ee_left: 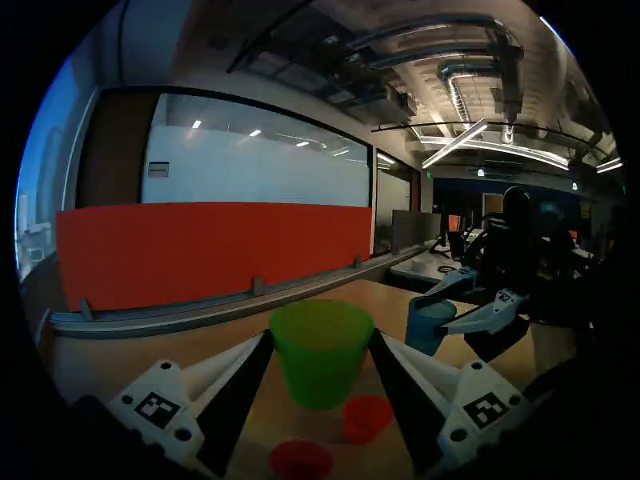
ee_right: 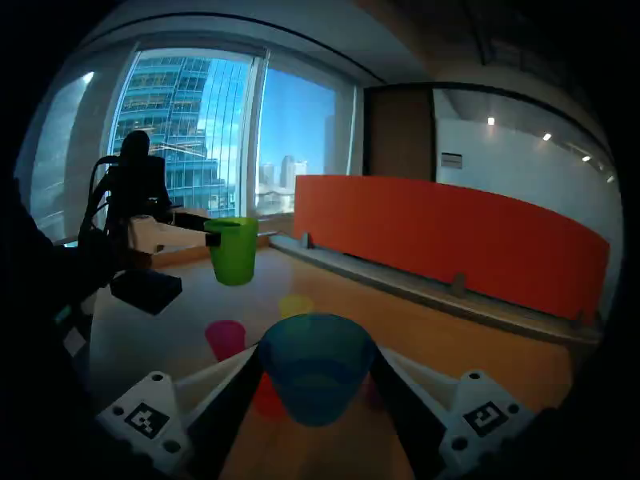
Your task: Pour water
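Left tool [ee_left: 322, 342] gripping green cup [ee_left: 321, 364], right tool [ee_right: 317, 358] gripping blue cup [ee_right: 316, 380]

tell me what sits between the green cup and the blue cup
In the right gripper view, a small yellow cup and a pink cup stand on the table between the green cup and the blue cup.

From just behind the left gripper [ee_left: 322, 336], looks along its fingers, tight on the green cup [ee_left: 320, 372] clamped between them, toward the orange partition [ee_left: 208, 248], right gripper [ee_left: 438, 310] farther off, ahead-right of the claw. From behind the right gripper, looks likewise, close on the blue cup [ee_right: 316, 384] pinched between its fingers, toward the windows [ee_right: 184, 144], left gripper ahead-left of that claw. Shared: both grippers, both cups, table [ee_left: 104, 360], orange partition.
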Available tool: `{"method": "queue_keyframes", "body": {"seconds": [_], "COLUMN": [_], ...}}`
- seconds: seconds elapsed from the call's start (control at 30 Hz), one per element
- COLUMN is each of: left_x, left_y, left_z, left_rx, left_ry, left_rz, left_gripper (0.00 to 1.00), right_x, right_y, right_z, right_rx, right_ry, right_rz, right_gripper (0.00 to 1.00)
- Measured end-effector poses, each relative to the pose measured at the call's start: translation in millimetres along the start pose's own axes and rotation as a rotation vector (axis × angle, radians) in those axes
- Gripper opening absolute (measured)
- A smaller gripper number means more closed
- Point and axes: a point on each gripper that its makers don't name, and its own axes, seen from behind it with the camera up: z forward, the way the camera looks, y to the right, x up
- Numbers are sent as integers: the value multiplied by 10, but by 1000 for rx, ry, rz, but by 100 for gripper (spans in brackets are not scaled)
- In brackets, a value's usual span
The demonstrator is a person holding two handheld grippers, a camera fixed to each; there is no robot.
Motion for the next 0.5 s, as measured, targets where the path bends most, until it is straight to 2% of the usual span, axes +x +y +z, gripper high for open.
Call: {"method": "queue_keyframes", "body": {"seconds": [0.5], "left_x": [-63], "left_y": [81], "left_z": [-175], "left_rx": [16], "left_ry": [19], "left_rz": [12], "left_gripper": [87], "right_x": [344], "right_y": [1], "right_z": [51], "right_rx": [11], "right_ry": [79], "right_rz": [-16], "right_gripper": [92]}}
